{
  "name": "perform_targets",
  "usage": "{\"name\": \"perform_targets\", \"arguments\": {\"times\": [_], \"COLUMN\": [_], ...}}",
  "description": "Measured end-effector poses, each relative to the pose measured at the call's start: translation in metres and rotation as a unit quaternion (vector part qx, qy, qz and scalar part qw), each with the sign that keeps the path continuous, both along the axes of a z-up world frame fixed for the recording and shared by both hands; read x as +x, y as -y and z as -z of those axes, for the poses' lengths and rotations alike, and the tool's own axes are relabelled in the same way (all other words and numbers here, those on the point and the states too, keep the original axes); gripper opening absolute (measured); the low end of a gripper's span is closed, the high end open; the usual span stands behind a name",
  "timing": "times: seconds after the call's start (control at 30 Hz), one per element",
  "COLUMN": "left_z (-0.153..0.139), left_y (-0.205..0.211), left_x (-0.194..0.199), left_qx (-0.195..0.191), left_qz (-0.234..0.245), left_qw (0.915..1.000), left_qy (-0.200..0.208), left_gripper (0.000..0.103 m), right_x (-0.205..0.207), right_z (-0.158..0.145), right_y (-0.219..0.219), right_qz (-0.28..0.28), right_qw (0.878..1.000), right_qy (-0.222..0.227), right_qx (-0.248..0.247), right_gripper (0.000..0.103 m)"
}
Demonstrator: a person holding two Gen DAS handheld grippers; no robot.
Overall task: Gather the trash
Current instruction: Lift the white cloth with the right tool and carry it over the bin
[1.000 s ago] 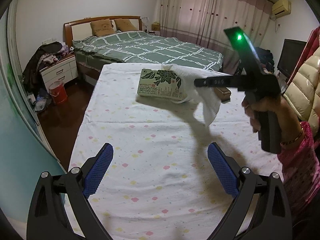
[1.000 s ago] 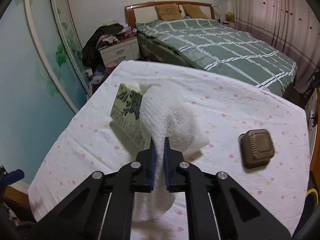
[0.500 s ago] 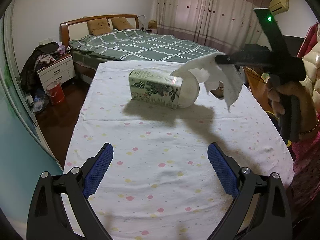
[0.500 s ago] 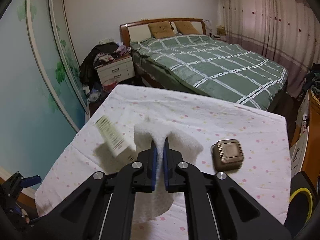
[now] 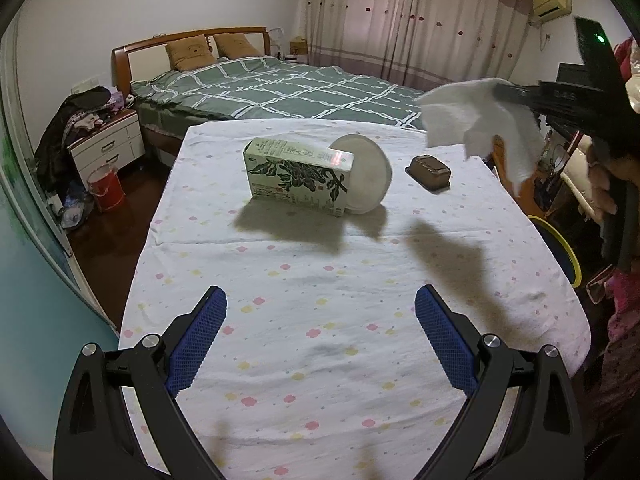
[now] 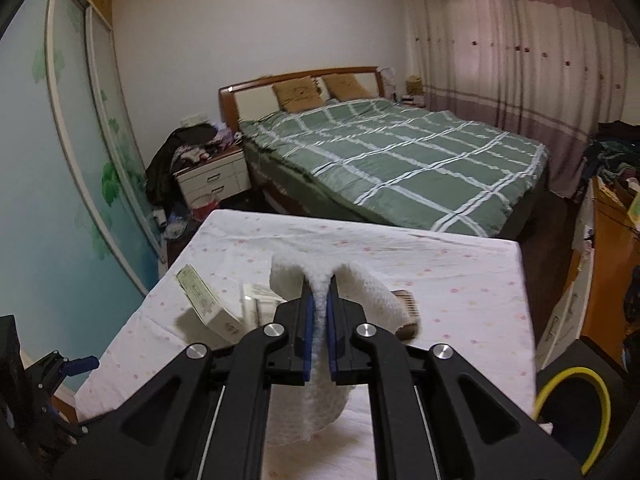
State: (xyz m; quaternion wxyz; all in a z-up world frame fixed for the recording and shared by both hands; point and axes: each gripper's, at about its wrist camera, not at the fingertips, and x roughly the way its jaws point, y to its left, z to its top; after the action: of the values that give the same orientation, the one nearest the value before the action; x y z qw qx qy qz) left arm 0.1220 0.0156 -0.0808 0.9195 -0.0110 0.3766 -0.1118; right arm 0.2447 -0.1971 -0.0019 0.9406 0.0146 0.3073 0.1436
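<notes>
Bedroom setup, flowery cloth on the desk (image 5: 340, 320). Right gripper (image 6: 318, 324) is clamped on the white tissue (image 5: 476, 120), held up at the right of the left-wrist view. Left gripper (image 5: 320, 340) hangs wide apart. I'd keep the pinch firm until it's over the yellow-rimmed bin (image 6: 576, 392), lower right.

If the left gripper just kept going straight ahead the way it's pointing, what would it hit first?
Probably the green carton lying on the table, with the white lid leaning behind it. The left gripper is open over bare cloth before that, though depth is hard to judge.
</notes>
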Motion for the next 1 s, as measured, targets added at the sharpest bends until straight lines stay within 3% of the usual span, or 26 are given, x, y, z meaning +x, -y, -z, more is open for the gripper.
{"name": "perform_targets", "arguments": {"times": [0.3, 0.63, 1.0], "left_z": [0.001, -0.002, -0.006], "left_y": [0.012, 0.032, 0.067], "left_x": [0.0, 0.004, 0.006], "left_qx": [0.003, 0.013, 0.028], "left_qz": [0.01, 0.021, 0.046], "left_qw": [0.9999, 0.9997, 0.9985], "left_qy": [0.003, 0.004, 0.005], "left_gripper": [0.094, 0.094, 0.094], "right_x": [-0.034, -0.064, -0.077], "right_z": [0.01, 0.056, 0.11], "right_y": [0.096, 0.226, 0.3], "right_qz": [0.098, 0.231, 0.304], "right_qw": [0.995, 0.971, 0.947], "right_qy": [-0.007, -0.056, -0.102], "right_qx": [-0.004, -0.006, -0.002], "right_gripper": [0.006, 0.006, 0.006]}}
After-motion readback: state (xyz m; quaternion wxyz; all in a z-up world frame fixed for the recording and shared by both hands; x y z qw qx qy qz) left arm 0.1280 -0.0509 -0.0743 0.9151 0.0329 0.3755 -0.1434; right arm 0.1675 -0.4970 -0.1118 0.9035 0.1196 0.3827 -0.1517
